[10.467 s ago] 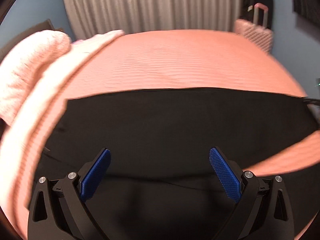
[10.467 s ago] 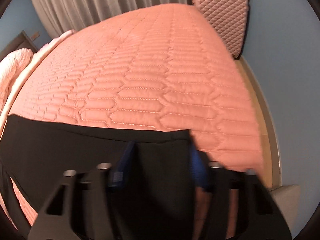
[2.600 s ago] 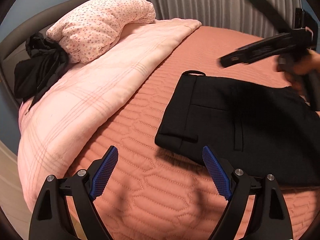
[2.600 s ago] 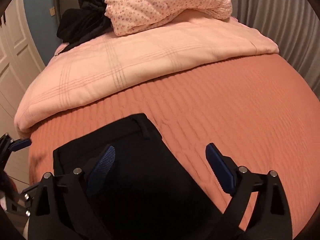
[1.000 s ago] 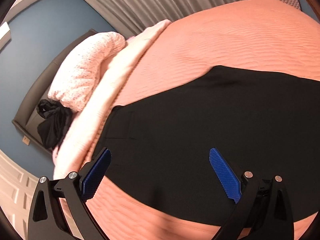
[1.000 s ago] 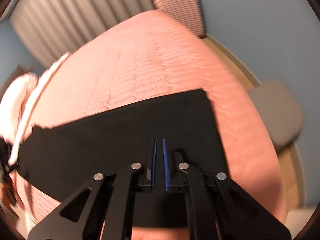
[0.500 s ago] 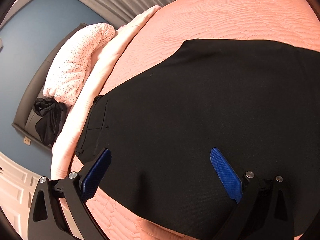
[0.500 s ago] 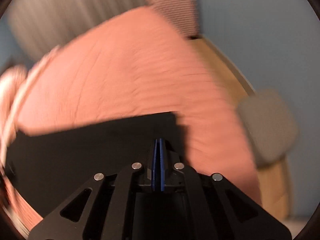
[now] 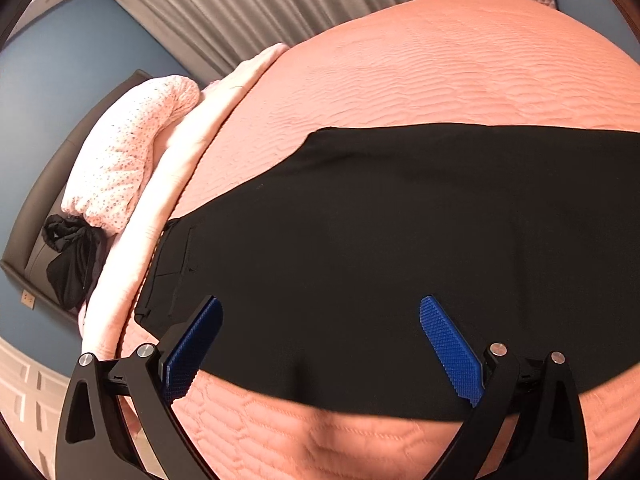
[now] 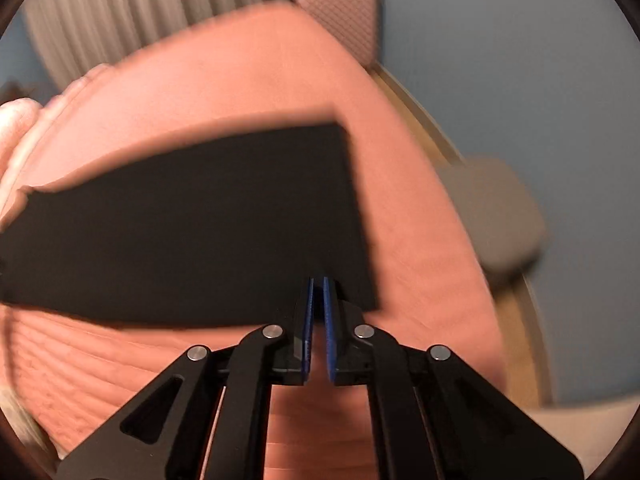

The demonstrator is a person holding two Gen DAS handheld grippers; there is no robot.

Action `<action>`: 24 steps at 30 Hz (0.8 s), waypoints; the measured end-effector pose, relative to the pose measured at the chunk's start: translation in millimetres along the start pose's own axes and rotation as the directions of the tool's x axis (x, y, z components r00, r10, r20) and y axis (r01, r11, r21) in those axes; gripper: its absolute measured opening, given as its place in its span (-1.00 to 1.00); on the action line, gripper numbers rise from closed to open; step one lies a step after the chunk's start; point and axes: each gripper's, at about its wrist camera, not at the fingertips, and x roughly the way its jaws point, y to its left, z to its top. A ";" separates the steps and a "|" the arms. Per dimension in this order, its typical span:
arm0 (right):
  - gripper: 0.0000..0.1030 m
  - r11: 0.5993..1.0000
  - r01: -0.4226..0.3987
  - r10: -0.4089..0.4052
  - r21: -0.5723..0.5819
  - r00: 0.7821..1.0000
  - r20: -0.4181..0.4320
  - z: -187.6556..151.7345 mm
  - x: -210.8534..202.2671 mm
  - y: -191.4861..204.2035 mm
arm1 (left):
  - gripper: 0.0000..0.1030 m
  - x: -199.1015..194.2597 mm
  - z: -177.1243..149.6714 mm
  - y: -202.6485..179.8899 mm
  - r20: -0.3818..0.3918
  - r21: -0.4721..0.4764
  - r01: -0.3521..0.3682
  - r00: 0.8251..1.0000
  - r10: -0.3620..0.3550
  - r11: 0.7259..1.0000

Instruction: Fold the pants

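The black pants (image 9: pixel 400 240) lie flat and lengthwise on the salmon quilted bedspread (image 9: pixel 460 72), waistband at the left toward the pillows. My left gripper (image 9: pixel 320 344) is open and empty, its blue pads hovering over the near edge of the pants' upper part. In the right wrist view the pants (image 10: pixel 192 224) show as a long dark strip with the leg hem at the right. My right gripper (image 10: pixel 316 284) has its blue pads almost together at the hem's near corner; whether cloth is pinched between them is unclear.
A pink blanket (image 9: pixel 192 168), a floral pillow (image 9: pixel 132 148) and a dark garment (image 9: pixel 68 264) lie at the head of the bed. A pink suitcase (image 10: pixel 340 8) stands past the far corner. A grey stool (image 10: pixel 496 216) sits on the wooden floor right of the bed.
The right gripper has moved toward the hem's near corner, its pads parting slightly. The left gripper has drawn back a little, staying open.
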 end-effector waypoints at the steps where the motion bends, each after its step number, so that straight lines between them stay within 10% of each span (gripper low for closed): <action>1: -0.84 0.995 -0.037 0.036 0.087 0.999 0.014 -0.7 -7.4 -12.1 | 0.90 -4.6 -1.4 3.1 0.004 -0.003 0.008 1.000 -0.008 1.000; 3: -0.83 0.977 -0.027 0.009 0.212 0.997 0.082 -4.3 -40.6 -24.5 | 0.90 -14.7 -4.1 7.1 0.020 -0.014 0.018 1.000 -0.017 1.000; 10: -0.83 0.987 -0.149 0.140 0.054 0.979 0.150 -11.3 -89.9 52.7 | 0.90 -45.4 -10.2 12.6 0.049 -0.045 0.119 0.992 -0.116 0.992; 17: -0.84 0.945 -0.279 0.283 -0.171 0.959 0.000 7.5 -31.4 232.5 | 0.90 -65.1 -11.3 13.6 0.070 -0.074 0.203 0.978 -0.198 0.976; 24: -0.91 0.961 -0.237 0.225 -0.146 0.970 -0.093 -0.3 21.8 224.5 | 0.90 -54.5 -12.1 25.4 0.041 -0.086 0.221 0.975 -0.218 0.972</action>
